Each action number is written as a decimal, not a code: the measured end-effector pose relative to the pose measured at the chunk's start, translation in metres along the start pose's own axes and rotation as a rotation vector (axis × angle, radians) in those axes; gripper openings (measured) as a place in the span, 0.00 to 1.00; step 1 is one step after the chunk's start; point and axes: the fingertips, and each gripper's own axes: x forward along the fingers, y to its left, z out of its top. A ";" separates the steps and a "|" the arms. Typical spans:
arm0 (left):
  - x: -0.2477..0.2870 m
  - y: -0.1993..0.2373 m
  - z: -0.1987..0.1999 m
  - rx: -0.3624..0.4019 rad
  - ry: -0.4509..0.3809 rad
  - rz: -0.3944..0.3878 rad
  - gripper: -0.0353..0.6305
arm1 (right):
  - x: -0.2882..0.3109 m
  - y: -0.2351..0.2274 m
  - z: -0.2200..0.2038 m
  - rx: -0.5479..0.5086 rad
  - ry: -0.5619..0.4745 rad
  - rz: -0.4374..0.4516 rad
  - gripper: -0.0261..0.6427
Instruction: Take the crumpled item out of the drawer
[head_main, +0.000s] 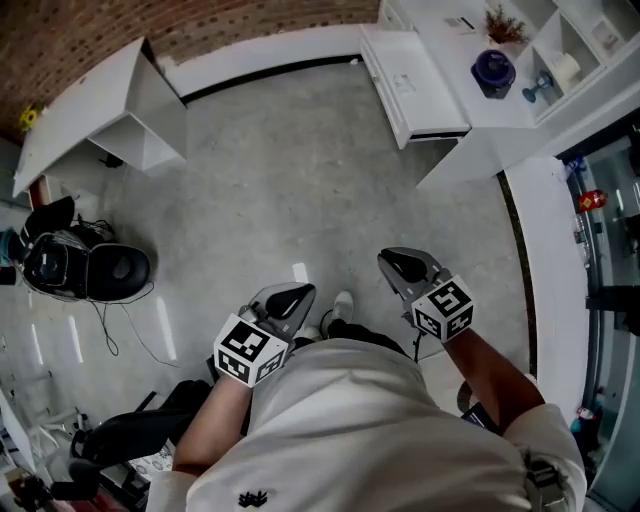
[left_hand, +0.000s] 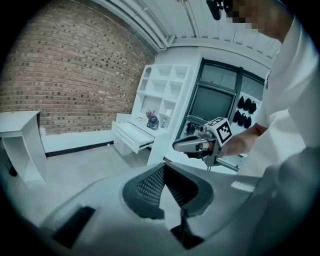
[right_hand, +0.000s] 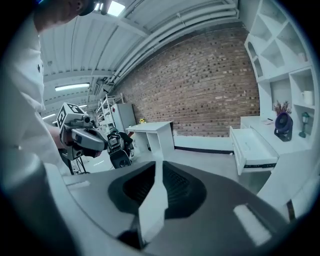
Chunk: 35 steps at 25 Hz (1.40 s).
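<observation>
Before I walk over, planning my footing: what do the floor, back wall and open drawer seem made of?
Floor: likely polished concrete, mottled grey with glints.
Back wall: bare red-brown brick, mortar lines showing.
Open drawer: smooth white, perhaps painted or laminated board.

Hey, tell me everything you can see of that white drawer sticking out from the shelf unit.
The drawer is white, long and shallow, smooth like painted board. It stands pulled well out from the low part of the white shelf unit, level, over the grey floor. A dark gap shows under its front end. Nothing is touching it. What lies inside can't be made out from here.
</observation>
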 end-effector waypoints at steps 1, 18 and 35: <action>0.008 0.003 0.006 0.004 0.000 -0.001 0.06 | 0.003 -0.009 0.004 0.002 -0.008 0.003 0.18; 0.115 0.089 0.086 0.111 0.026 -0.176 0.06 | 0.049 -0.154 0.035 0.089 -0.034 -0.218 0.35; 0.157 0.321 0.209 0.240 0.104 -0.396 0.06 | 0.191 -0.291 0.140 0.164 -0.011 -0.524 0.32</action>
